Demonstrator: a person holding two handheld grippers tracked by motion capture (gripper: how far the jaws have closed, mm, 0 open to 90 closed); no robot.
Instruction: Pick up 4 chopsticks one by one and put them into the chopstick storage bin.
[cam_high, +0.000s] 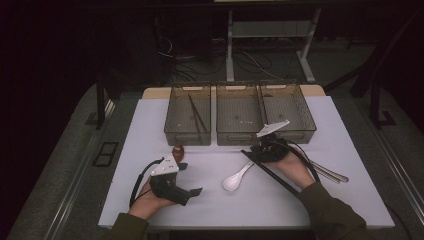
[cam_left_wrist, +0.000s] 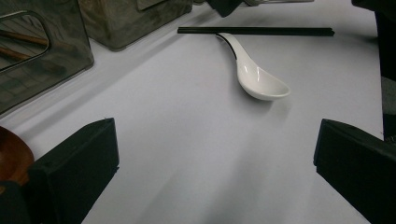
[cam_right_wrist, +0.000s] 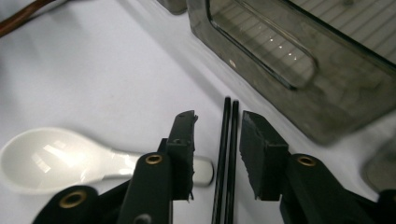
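Left gripper (cam_high: 192, 191) rests low on the counter (cam_high: 150, 130), jaws wide, nothing between. White spoon (cam_high: 237, 177) lies mid-counter. Right gripper (cam_right_wrist: 215, 140) hovers over black chopsticks (cam_right_wrist: 226, 154), jaws narrow, straddling them, not clamped. Bins (cam_high: 240, 129) behind.

Right tool (cam_right_wrist: 217, 140) stands with jaws parted, astride the black chopsticks (cam_right_wrist: 227, 154) lying on the white tabletop (cam_right_wrist: 93, 84), pads clear of them. White spoon (cam_right_wrist: 56, 163) alongside; grey bin (cam_right_wrist: 299, 70) beyond.
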